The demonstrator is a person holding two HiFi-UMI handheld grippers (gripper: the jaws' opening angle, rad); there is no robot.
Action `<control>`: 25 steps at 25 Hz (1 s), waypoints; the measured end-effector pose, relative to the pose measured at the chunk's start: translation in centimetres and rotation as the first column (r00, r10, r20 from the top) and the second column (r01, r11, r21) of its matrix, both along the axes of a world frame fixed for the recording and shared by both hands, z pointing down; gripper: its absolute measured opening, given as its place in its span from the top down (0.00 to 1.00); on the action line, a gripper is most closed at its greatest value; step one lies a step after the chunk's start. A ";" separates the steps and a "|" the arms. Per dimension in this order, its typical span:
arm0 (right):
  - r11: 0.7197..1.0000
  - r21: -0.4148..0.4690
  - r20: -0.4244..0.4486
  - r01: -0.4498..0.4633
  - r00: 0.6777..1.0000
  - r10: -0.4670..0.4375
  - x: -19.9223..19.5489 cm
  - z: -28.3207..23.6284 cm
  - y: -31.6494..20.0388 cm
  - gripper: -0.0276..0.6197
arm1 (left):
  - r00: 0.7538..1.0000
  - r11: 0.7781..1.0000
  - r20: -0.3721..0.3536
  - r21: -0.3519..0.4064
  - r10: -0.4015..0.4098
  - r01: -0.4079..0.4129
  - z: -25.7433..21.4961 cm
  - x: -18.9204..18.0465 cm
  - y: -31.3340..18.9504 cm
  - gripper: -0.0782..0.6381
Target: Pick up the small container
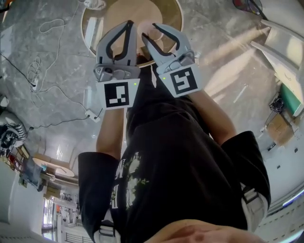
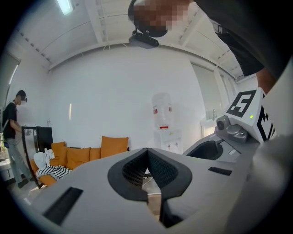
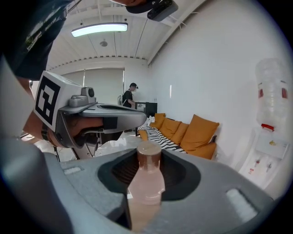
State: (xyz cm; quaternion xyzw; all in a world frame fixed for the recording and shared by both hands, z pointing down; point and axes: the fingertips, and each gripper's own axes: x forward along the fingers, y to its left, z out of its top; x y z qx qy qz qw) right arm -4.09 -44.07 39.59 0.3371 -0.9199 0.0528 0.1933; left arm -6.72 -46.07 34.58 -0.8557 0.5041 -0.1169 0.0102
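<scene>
Forearms [image 1: 110, 135] extend parallel: right hand-held gripper [image 3: 149, 157] clamps small container [image 3: 146, 185], left hand-held gripper [image 2: 147, 151] closed.

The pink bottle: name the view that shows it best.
The right gripper view: the pink bottle sits clamped between the jaws of the right gripper, brown cap and shoulders clear. In the head view those jaws mostly hide it; the left gripper view does not show it.

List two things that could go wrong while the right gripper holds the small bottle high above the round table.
1. The small bottle is held only by its smooth sides in the right gripper. If it slips, it would likely drop to the round table far below.
2. The left gripper, shut and empty, hangs close beside. A bump could knock the bottle loose.
</scene>
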 end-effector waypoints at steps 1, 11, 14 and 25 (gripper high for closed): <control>1.000 -0.004 0.003 -0.005 1.000 0.005 0.3 -0.8 0.3 0.75 | 1.000 1.000 0.000 0.003 0.002 -0.002 -0.8 0.3 0.3 0.89; 0.999 0.008 0.033 0.036 0.999 -0.036 0.6 -8.4 3.3 0.75 | 1.000 0.998 0.004 0.055 -0.016 0.016 -9.1 0.2 3.9 0.89; 0.997 0.017 0.025 0.080 0.996 -0.080 0.5 -10.9 4.1 0.75 | 0.999 0.999 -0.022 0.033 -0.026 0.027 -10.5 0.0 4.8 0.89; 0.986 0.055 0.008 0.158 0.987 -0.158 1.5 -16.5 7.2 0.75 | 0.998 0.995 -0.047 0.085 -0.049 0.053 -17.9 -0.1 7.9 0.89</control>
